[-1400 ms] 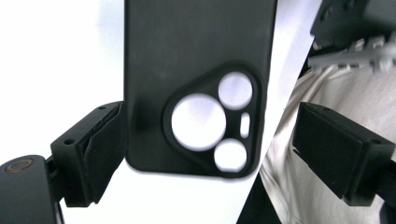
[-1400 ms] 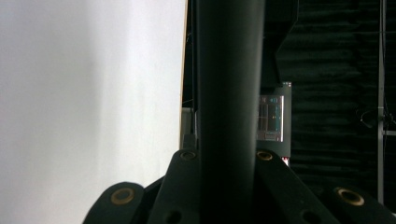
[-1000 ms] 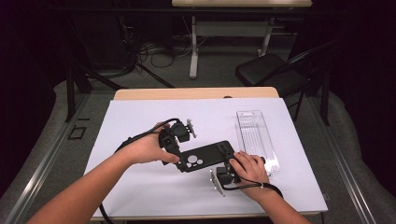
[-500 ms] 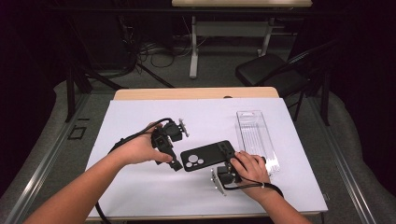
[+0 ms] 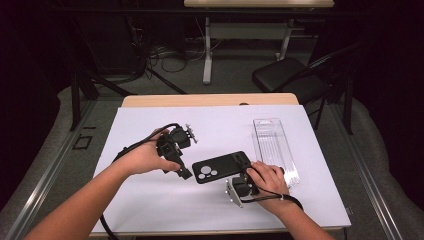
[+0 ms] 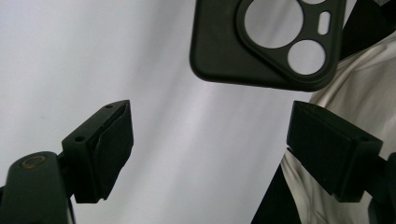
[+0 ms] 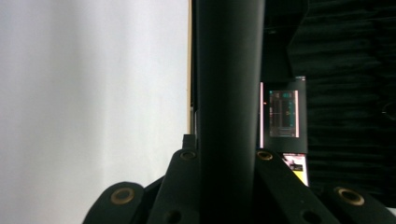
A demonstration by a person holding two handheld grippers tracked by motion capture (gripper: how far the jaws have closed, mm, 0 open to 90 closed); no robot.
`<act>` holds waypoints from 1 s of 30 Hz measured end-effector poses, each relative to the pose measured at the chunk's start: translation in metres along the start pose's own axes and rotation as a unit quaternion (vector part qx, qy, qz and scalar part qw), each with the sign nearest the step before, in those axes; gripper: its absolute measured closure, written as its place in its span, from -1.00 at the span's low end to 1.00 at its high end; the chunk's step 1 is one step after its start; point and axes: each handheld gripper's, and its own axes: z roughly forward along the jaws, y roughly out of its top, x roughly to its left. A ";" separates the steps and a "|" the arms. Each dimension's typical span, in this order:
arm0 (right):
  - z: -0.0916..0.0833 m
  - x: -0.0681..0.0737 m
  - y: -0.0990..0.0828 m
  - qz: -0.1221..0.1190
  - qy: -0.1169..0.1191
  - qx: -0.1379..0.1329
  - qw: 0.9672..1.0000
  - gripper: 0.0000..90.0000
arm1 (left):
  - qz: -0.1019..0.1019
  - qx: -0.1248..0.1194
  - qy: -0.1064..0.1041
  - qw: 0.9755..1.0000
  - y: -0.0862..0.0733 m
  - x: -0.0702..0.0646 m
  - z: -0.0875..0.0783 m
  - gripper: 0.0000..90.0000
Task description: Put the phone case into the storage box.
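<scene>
A black phone case [image 5: 220, 168] with round camera cutouts is held flat just above the white sheet. My right gripper [image 5: 244, 176] is shut on its near long edge, which stands as a dark bar [image 7: 229, 93] between the jaws [image 7: 227, 151]. My left gripper [image 5: 179, 169] is a short way left of the case, apart from it. Its jaws [image 6: 210, 116] are open and have just closed a little with nothing between them. The case's camera end [image 6: 261, 42] lies ahead of them.
A clear plastic box [image 5: 274, 147] lies on the white sheet [image 5: 150, 210] right of the case, beside the right hand. A black chair [image 5: 295, 82] and desk legs stand beyond the table's far edge.
My left gripper has drawn back to the left, off the case's left end. The case and my right gripper have stayed in place.
</scene>
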 end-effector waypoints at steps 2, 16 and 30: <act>-0.001 -0.002 0.000 0.014 0.009 -0.004 1.000 0.96 | -0.002 -0.002 0.003 1.000 -0.003 0.002 -0.002 -0.65; 0.000 -0.037 -0.012 0.214 0.159 -0.038 0.963 0.97 | 0.000 -0.080 0.013 0.997 -0.022 0.012 -0.013 -0.58; 0.005 -0.042 -0.021 0.351 0.245 -0.078 0.900 0.97 | -0.038 -0.166 -0.029 0.985 -0.028 0.017 -0.010 -0.65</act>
